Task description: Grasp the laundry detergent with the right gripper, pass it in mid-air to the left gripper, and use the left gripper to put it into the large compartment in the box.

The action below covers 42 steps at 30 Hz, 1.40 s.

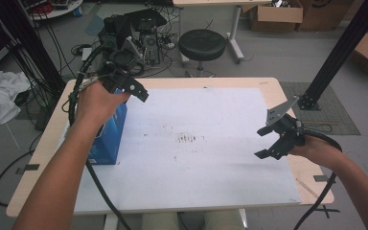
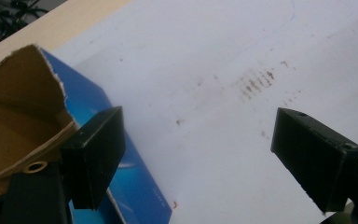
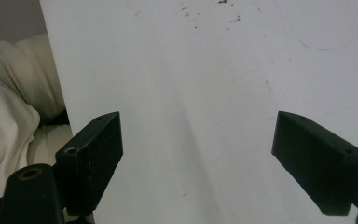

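Note:
A blue cardboard box (image 1: 109,139) stands on the left part of the white sheet (image 1: 196,143) that covers the table. Its torn top is open and shows a brown inside (image 2: 18,107) with a blue side wall (image 2: 137,186). My left gripper (image 1: 124,89) hovers over the box's far top corner, open, with one jaw above the box's rim and the other above bare sheet (image 2: 198,121). My right gripper (image 1: 259,143) hangs open over the sheet's right edge, nothing between its jaws (image 3: 198,121).
Smudge marks (image 1: 189,139) dot the sheet's middle. Behind the table are a black stool (image 1: 202,44), computer gear with cables (image 1: 134,33) and cardboard boxes (image 1: 275,14). A black post (image 1: 338,52) rises at the right. White cloth (image 1: 0,96) lies left of the table.

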Available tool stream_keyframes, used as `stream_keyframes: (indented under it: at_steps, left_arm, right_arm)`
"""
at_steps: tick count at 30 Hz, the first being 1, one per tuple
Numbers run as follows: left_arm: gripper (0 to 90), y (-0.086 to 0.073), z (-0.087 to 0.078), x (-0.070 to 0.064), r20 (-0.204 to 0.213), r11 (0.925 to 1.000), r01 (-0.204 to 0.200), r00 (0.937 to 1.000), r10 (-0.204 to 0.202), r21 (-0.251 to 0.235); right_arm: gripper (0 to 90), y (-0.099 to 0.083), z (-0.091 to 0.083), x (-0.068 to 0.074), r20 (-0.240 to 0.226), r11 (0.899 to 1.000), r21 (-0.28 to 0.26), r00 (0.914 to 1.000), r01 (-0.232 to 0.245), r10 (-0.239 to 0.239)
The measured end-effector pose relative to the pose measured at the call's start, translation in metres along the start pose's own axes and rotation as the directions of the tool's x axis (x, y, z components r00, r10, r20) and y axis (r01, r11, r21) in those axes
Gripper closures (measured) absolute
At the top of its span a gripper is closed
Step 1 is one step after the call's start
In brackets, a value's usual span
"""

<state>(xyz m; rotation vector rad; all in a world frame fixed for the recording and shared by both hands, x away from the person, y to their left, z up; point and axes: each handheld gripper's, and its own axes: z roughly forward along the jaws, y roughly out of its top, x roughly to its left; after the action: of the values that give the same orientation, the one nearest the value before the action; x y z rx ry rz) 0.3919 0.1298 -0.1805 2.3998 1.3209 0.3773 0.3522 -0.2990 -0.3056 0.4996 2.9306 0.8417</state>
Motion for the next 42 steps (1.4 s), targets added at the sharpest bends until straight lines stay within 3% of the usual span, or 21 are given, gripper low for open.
stream_keyframes:
  at_steps: [9,20,28,31,32,33,34,42]
  left_arm:
    - [18.5,0.014,0.007,-0.023,0.029,0.9943,-0.106,0.9939,0.106,-0.013]
    - [18.3,0.026,0.018,-0.052,0.065,0.9727,-0.231,0.9706,0.232,-0.016]
    - [18.3,0.029,0.026,-0.071,0.104,0.9472,-0.319,0.9415,0.321,-0.031]
    - [18.3,0.030,0.030,-0.077,0.111,0.9334,-0.357,0.9268,0.359,-0.035]
    - [18.3,0.030,0.032,-0.080,0.108,0.9253,-0.378,0.9190,0.379,-0.032]
    - [18.3,0.030,0.032,-0.080,0.108,0.9253,-0.378,0.9190,0.379,-0.032]
    - [18.3,0.030,0.034,-0.083,0.110,0.9196,-0.391,0.9132,0.393,-0.035]
    - [18.3,0.027,0.047,-0.092,0.138,0.8975,-0.440,0.8875,0.440,-0.029]
  right_arm:
    - [16.1,0.004,0.002,0.002,-0.002,1.000,0.003,1.0000,0.006,-0.006]
    - [16.1,0.006,0.005,0.002,-0.005,1.000,0.008,1.0000,0.006,-0.006]
    - [16.1,0.010,0.007,0.003,-0.008,1.000,0.008,0.9999,0.007,-0.007]
    - [16.1,0.012,0.008,0.003,-0.009,1.000,0.008,0.9999,0.006,-0.006]
    - [16.1,0.012,0.009,0.003,-0.010,1.000,0.010,0.9999,0.007,-0.006]
    - [16.0,0.013,0.010,0.003,-0.012,1.000,0.010,0.9999,0.009,-0.008]
    - [16.0,0.014,0.011,0.003,-0.012,1.000,0.011,0.9999,0.009,-0.008]
    - [16.0,0.019,0.015,0.005,-0.016,1.000,0.011,0.9999,0.006,-0.006]
